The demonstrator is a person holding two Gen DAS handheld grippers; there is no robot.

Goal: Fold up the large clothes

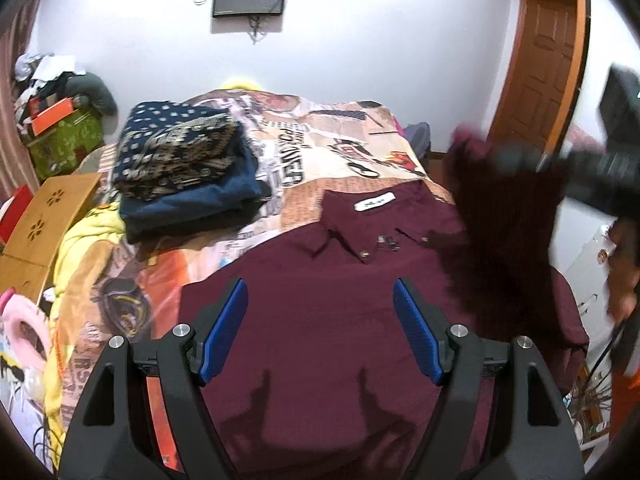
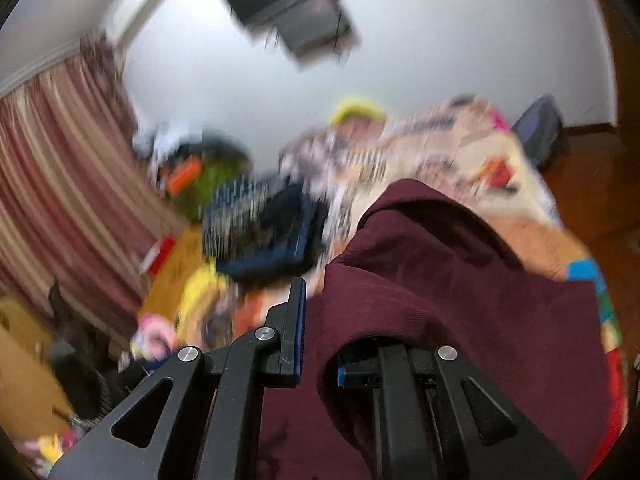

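A maroon button-up shirt (image 1: 320, 248) lies front-up on the bed, its collar and white label (image 1: 374, 203) toward the far end. My left gripper (image 1: 319, 286) hovers open over the shirt's chest, with nothing between its blue pads. At the right of the left wrist view, my right gripper (image 1: 516, 160) appears blurred, holding the shirt's right side (image 1: 500, 220) raised off the bed. In the right wrist view that gripper (image 2: 316, 292) is shut on the maroon cloth (image 2: 440, 280), which drapes over and hides its right finger.
A stack of folded dark blue and patterned clothes (image 1: 180, 160) sits on the printed bedspread (image 1: 312, 140) at the far left. A yellow blanket (image 1: 80, 248) and a wooden panel (image 1: 44, 216) lie along the bed's left edge. A wooden door (image 1: 548, 60) stands at the right.
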